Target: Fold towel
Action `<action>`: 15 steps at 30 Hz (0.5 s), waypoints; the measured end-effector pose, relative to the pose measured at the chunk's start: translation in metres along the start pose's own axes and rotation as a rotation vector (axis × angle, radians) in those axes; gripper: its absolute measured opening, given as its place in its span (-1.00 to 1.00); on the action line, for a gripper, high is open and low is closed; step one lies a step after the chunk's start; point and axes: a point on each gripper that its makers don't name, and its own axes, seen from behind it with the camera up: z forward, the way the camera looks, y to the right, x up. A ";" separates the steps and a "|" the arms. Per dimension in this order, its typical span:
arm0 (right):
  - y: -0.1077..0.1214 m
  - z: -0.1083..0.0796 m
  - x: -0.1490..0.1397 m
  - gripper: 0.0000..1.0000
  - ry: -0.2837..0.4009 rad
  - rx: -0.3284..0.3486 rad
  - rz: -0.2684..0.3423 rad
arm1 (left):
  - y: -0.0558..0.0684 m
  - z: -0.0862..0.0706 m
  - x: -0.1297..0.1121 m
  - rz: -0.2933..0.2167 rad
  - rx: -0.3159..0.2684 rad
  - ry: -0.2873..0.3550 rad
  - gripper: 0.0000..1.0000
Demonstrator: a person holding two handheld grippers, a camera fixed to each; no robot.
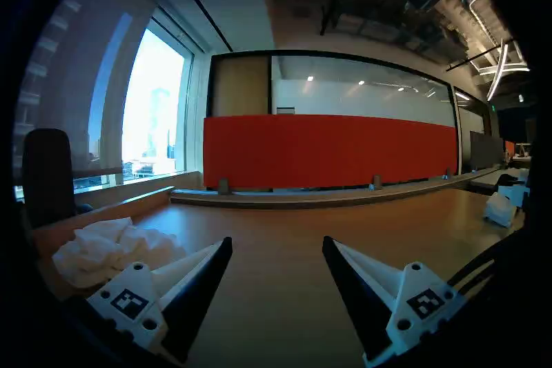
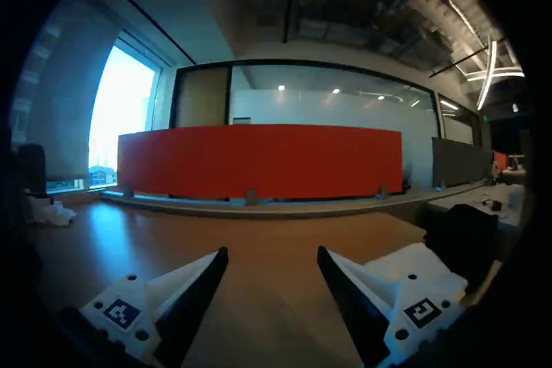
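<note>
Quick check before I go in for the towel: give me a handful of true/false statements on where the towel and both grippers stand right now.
1. The towel lies crumpled on the wooden table. True.
2. The left gripper is shut on the towel. False: its jaws stand open, and the towel sits off to their left, not between them.
3. The right gripper has open jaws with nothing between them. True.
4. The towel is already folded flat. False: it is a bunched heap.
5. A blue divider stands behind the table. False: it is a red divider.
</note>
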 end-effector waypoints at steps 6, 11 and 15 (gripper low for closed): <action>0.000 0.000 -0.001 1.00 0.000 -0.001 0.000 | 0.000 0.000 0.000 0.000 0.000 0.000 0.94; 0.001 -0.001 -0.001 1.00 0.000 -0.004 0.000 | 0.000 0.000 0.001 0.000 0.000 0.000 0.94; 0.001 -0.001 -0.001 1.00 -0.001 -0.004 0.000 | 0.000 0.000 0.001 0.000 0.000 0.000 0.94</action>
